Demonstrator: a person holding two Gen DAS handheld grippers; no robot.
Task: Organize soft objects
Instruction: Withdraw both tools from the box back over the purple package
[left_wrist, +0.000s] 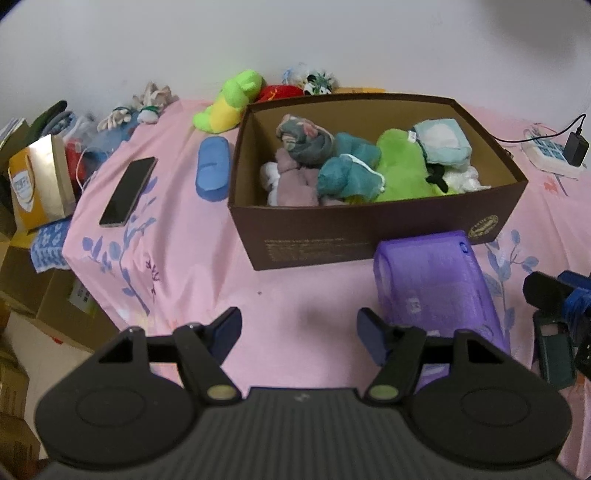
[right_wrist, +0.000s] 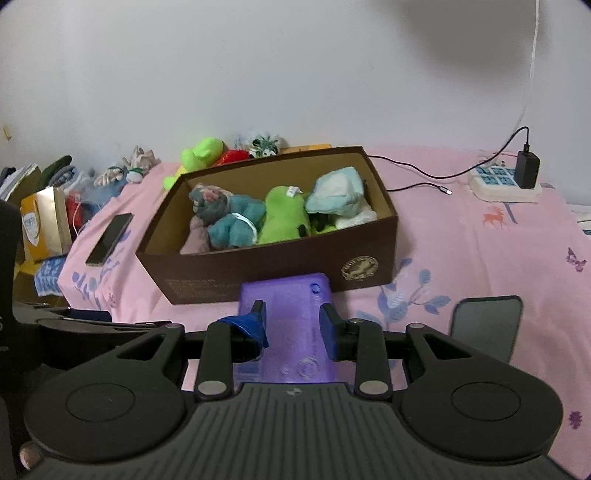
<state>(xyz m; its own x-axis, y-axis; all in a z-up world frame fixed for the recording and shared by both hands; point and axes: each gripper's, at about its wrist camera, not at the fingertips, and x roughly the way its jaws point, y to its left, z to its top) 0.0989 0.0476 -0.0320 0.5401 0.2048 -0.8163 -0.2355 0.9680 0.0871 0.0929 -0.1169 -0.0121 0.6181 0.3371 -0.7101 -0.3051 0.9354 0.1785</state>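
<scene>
We see one brown box (left_wrist: 369, 236) of soft things on the pink bed (left_wrist: 303, 295), and one purple pack (right_wrist: 291, 325) just in front of it.

Inside the box we count roughly six soft pieces: a grey floral bundle (left_wrist: 304, 142), a mauve one (left_wrist: 295, 181), a teal one (left_wrist: 349, 170), a bright green plush (left_wrist: 402, 166), a pale blue pouch (left_wrist: 445, 142) and something white (left_wrist: 465, 179) at its right end. Behind the box lie one green-and-yellow plush (left_wrist: 229, 101), one red item (left_wrist: 279, 92) and one black-and-white toy (left_wrist: 319, 83); left of it, one blue case (left_wrist: 212, 168) and one phone (left_wrist: 129, 190). Our left tongs (left_wrist: 298, 338) point steeply down in front of the box, standing wide over bare sheet with nothing between them. Our right tongs (right_wrist: 291, 326) tilt down towards the box, narrow, straddling the purple pack; whether the pads press it we cannot tell.
</scene>
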